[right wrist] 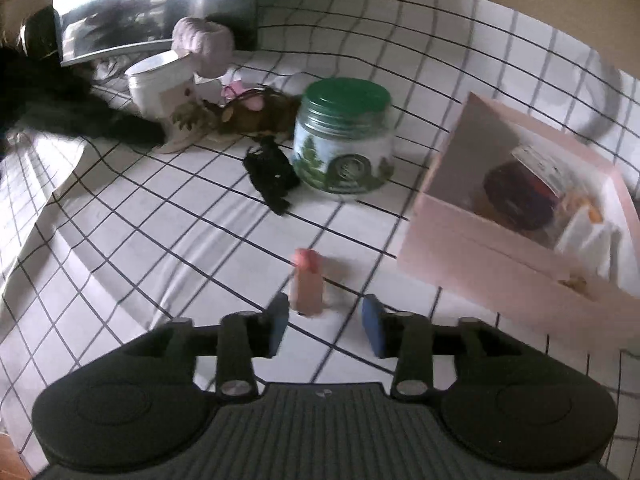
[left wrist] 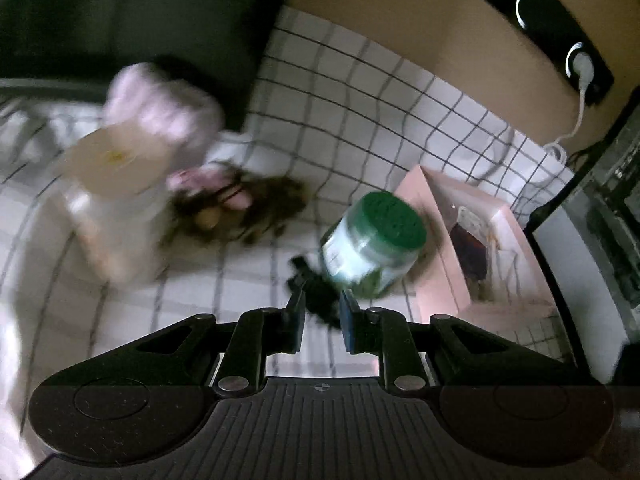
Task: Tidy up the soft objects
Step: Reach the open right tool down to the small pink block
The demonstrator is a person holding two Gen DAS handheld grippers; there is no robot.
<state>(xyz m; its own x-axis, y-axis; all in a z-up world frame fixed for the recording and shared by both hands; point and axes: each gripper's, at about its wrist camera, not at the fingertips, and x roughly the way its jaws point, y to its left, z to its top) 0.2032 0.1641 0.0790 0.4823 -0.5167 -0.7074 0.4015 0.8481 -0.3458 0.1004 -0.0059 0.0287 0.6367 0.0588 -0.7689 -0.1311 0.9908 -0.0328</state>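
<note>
While the pink open box [right wrist: 480, 248] sits by the checked cloth's [right wrist: 160, 240] right edge, the right gripper [right wrist: 326, 318] is spread around a small pink bottle [right wrist: 307, 282], untouched; the left gripper [left wrist: 322, 312] is nearly pressed together above a black soft piece [left wrist: 316, 292].

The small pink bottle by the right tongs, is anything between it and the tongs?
Nothing visible. The pink bottle stands upright on the checked cloth, just ahead of the right tongs, whose jaws are apart and not touching it. The green-lidded jar sits well behind it.
</note>
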